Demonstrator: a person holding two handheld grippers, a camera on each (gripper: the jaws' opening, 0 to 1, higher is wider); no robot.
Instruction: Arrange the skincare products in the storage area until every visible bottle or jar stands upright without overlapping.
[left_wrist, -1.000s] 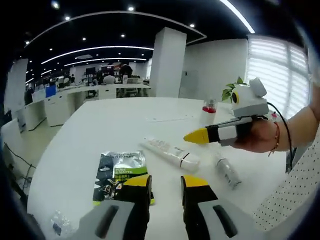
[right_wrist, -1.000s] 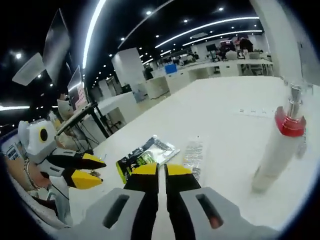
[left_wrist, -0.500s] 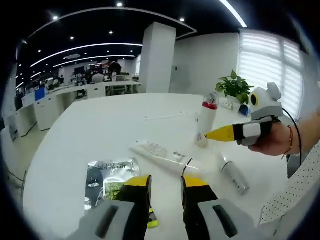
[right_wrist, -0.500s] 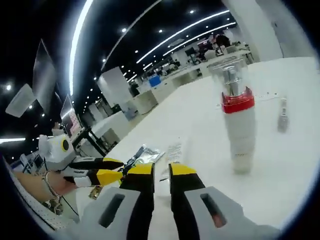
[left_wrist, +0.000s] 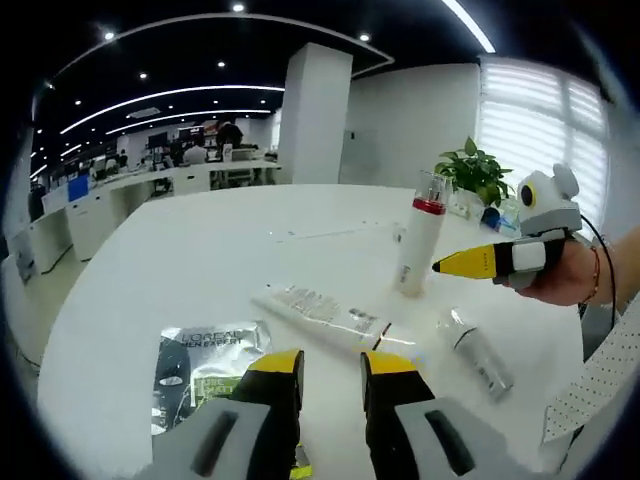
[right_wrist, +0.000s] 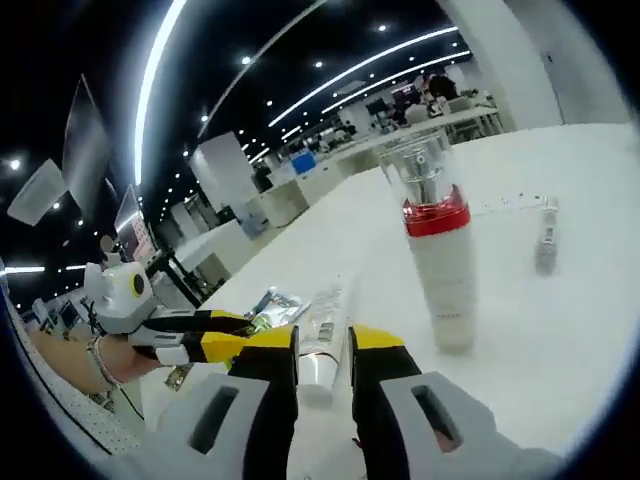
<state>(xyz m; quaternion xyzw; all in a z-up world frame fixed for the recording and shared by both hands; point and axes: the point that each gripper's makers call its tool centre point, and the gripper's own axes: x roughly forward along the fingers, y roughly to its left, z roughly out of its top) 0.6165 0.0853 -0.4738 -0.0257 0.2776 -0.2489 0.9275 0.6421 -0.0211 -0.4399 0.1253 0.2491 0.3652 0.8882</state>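
A white pump bottle (left_wrist: 417, 250) with a red collar and clear cap stands upright on the white table (left_wrist: 180, 260). A white tube (left_wrist: 325, 314) lies flat in front of my left gripper (left_wrist: 331, 366), which is open and holds nothing. A small silvery bottle (left_wrist: 481, 350) lies on its side to the right. My right gripper (left_wrist: 452, 265), held by a hand, hovers beside the pump bottle. In the right gripper view, the pump bottle (right_wrist: 438, 262) stands just right of my open right gripper (right_wrist: 325, 345), with the tube (right_wrist: 318, 345) lying beyond its jaws. The left gripper (right_wrist: 232, 335) enters at the left.
A silver and green foil sachet (left_wrist: 203, 363) lies left of the tube, also the sachet (right_wrist: 268, 304). A small vial (right_wrist: 545, 235) lies beyond the pump bottle. A potted plant (left_wrist: 472, 176) stands at the table's far right. Office desks fill the background.
The jaws of my right gripper have parted from nearly shut. The right gripper view has swung so the pump bottle sits nearer and the tube shows between the jaws.
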